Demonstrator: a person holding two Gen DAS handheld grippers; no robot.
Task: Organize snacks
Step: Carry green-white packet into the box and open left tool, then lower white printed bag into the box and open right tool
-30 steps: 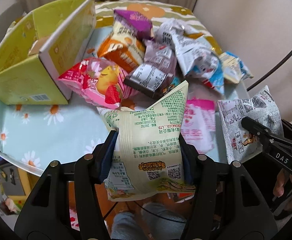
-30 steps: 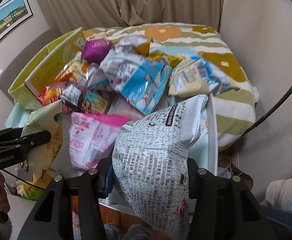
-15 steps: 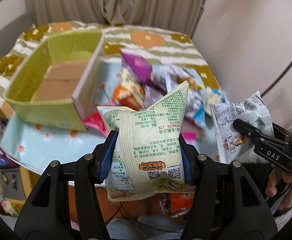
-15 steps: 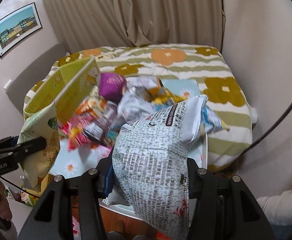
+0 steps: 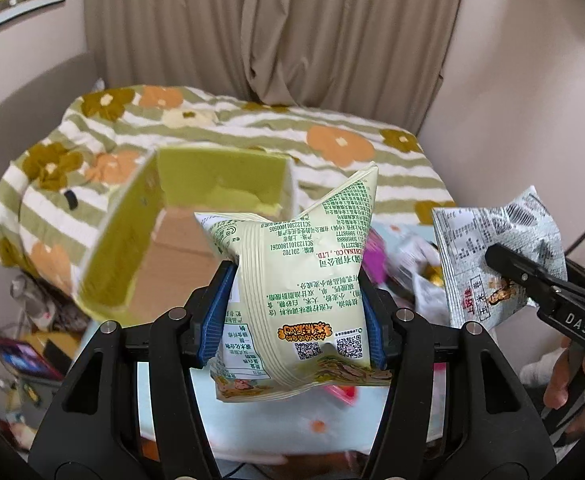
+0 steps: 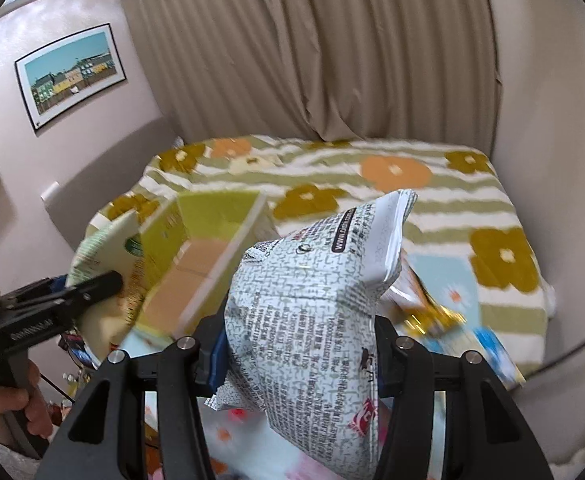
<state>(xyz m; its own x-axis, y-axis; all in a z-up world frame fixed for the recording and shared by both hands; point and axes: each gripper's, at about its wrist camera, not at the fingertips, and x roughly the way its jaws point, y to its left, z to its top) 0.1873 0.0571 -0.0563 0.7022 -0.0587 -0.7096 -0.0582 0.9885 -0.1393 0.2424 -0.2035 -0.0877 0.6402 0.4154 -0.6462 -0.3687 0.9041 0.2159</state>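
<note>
The left gripper (image 5: 294, 312) is clamped on a pale green snack bag (image 5: 292, 280), its blue pads pressing the pouch from both sides so the sealed top edge flares upward and the printed back faces the camera. The right gripper (image 6: 298, 356) is closed the same way on a white snack bag with dense black print (image 6: 312, 320), held upright with its crimped top pointing to the far right. Each gripper also shows in the other's view: the right one at the right edge of the left camera, a hand (image 5: 568, 384) on its handle; the left one at the left edge of the right camera, again with a hand (image 6: 16, 404) on its handle.

Beyond both bags stands an open yellow-green cardboard box (image 5: 140, 236), on the left part of a table with a light blue daisy-print cloth (image 5: 292, 420). Its inside walls are green and its floor is bare brown cardboard; what shows of the floor holds nothing, and the near right corner is hidden behind the green bag. Both held bags are outside the box, on its near side.

To the right of the box, loose snack packets (image 5: 412, 264) lie blurred on the cloth, among them a magenta one and a gold one. Further back is a bed with a striped flower-pattern blanket (image 5: 332, 148), then beige curtains (image 5: 276, 28)
</note>
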